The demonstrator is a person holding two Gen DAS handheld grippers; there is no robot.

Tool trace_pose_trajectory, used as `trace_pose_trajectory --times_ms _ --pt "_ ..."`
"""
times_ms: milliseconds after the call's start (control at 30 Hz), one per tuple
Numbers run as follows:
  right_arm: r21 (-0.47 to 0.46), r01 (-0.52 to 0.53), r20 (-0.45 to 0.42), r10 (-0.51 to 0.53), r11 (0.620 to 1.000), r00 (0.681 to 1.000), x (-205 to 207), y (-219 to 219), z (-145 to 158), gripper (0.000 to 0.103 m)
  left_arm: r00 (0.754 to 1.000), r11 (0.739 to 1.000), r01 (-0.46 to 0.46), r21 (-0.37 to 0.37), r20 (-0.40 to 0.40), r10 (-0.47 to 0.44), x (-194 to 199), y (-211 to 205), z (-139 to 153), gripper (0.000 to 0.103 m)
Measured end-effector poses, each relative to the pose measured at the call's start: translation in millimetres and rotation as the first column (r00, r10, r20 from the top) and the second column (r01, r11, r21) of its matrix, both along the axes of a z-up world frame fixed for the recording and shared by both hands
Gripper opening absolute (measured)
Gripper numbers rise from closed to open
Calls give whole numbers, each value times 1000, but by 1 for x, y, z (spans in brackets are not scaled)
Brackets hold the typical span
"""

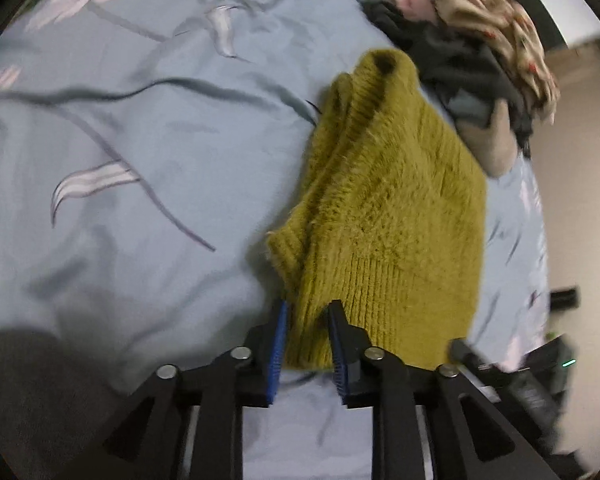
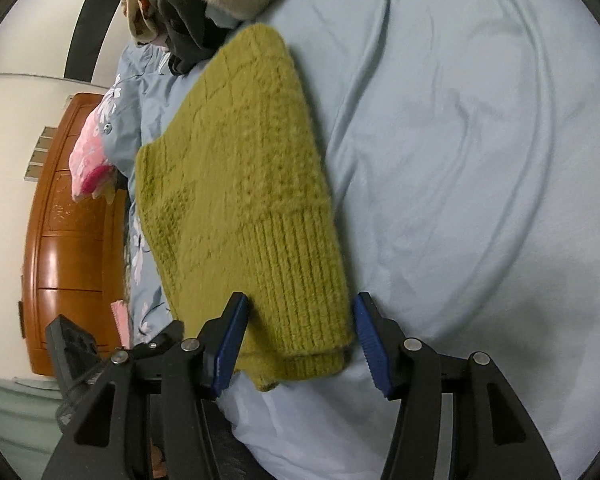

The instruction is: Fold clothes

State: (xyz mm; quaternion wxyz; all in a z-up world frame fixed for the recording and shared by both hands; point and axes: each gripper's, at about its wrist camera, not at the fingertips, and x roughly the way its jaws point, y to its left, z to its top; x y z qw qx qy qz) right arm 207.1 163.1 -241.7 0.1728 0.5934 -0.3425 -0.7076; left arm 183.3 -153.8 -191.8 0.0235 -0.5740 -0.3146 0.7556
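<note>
Both sets of jaws stand apart around the ribbed hem of the olive-green sweater [image 1: 396, 208]: the left gripper [image 1: 308, 336] has a narrow gap, its blue pads [image 1: 278, 344] bracketing the hem's corner on the sleeve side, though whether they press the knit cannot be told; the right gripper [image 2: 300, 332] is spread wide, one pad on either side of the other hem corner, plainly not clamped. The sweater lies partly folded on the pale blue floral bedspread [image 1: 132, 152], a sleeve doubled in over the body, its collar end pointing away from both grippers toward a heap of unfolded clothes [image 1: 484, 68] that touches or just overlaps the sweater's far end. A wooden cabinet [image 2: 64, 216] stands beyond the sweater's side in the right wrist view. The knit looks thick, fuzzy and limp, so it should be fairly weighty for cloth, sag when lifted, and grip well against ribbed pads without slipping. The firm ribbed band at the hem is probably the best hold, one corner per gripper, taking all stacked layers together so the folded sleeve does not slide out. The soft bedding beneath may bunch into a pinch.
</note>
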Motion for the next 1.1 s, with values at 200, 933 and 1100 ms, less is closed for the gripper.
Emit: trace_pose_trajectory --times_ms 200,933,1100 --pt "-105 16 -14 -18 994 1000 2 4 -11 58 989 991 -100 87 -102 108 12 -21 39 43" --pt "-201 -160 -67 149 966 987 -53 117 32 25 983 991 -38 126 -175 60 -69 18 76 54" --pt "-26 -272 -100 268 962 958 -96 178 55 25 985 992 39 119 -172 -18 -91 36 64 57"
